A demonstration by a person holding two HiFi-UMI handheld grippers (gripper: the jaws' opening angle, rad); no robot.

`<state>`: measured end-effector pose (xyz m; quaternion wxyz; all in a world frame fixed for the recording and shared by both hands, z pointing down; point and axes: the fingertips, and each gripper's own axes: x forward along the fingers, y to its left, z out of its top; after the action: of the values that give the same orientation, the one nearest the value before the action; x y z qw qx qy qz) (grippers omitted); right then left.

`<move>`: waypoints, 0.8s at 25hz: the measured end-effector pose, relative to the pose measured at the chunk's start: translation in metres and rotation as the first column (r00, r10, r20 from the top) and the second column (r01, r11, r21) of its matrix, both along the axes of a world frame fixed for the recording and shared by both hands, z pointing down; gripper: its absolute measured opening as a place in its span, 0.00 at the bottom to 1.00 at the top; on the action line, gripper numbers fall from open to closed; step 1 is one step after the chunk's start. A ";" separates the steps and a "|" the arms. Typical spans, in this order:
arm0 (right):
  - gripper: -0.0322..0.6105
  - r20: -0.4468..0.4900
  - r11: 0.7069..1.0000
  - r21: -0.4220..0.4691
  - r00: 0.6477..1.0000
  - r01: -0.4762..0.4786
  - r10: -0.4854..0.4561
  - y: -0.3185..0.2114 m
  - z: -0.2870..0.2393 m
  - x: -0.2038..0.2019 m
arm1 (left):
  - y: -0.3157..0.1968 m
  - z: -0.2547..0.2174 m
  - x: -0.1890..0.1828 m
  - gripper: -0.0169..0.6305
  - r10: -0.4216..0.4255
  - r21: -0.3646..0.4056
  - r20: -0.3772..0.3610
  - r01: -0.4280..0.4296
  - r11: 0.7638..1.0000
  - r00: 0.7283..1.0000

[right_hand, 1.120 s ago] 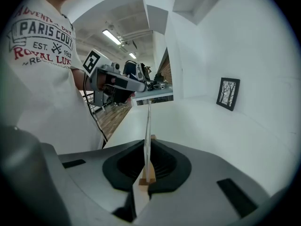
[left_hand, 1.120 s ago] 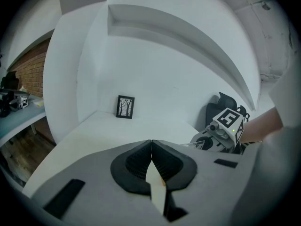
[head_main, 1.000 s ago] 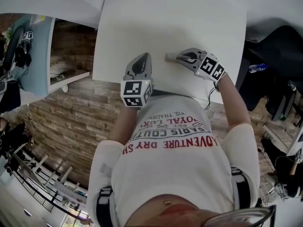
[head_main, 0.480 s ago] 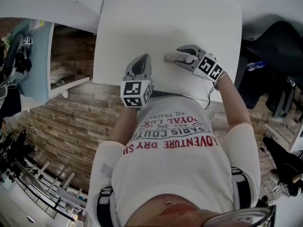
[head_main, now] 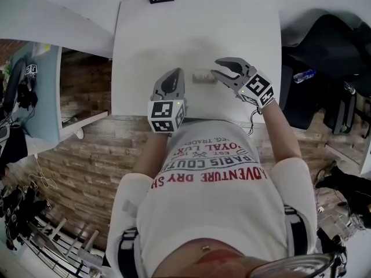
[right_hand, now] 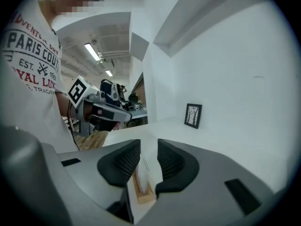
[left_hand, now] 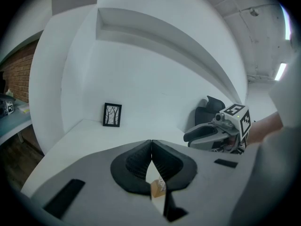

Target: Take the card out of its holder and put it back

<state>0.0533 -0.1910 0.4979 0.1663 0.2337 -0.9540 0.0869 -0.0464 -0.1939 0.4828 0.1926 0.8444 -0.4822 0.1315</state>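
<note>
Two grippers: left gripper jaws together, empty; right gripper jaws apart, just narrowing, pressing nothing.
Card: upright in its wooden holder on the table, below the right jaws.
Grip advice: pinch the top edge, lift straight.

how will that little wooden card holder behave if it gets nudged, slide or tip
Probably light: the wooden holder is a small slim block, so a nudge would likely slide it on the smooth white table. The card stands upright and thin in it, so it likely flexes, and pushing its top might tip the holder.
</note>
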 end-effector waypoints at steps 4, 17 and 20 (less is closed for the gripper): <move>0.14 0.045 0.983 0.059 0.984 -0.176 0.174 -0.002 -0.019 0.021 | -0.001 -0.008 0.013 0.06 0.029 0.023 -0.009 -0.029 0.999 1.000; 0.09 0.091 0.755 0.028 0.754 -0.655 0.651 -0.006 -0.022 0.075 | -0.016 -0.029 0.033 0.06 0.107 0.085 -0.010 -0.106 0.991 0.994; 0.09 0.092 0.719 0.018 0.718 -0.694 0.690 -0.004 -0.022 0.078 | -0.017 -0.031 0.032 0.06 0.113 0.091 -0.006 -0.112 0.990 0.994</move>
<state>0.1308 -0.1946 0.4760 0.0781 0.5739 -0.8051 0.1275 -0.0146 -0.2110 0.4520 0.1493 0.8790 -0.4380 0.1153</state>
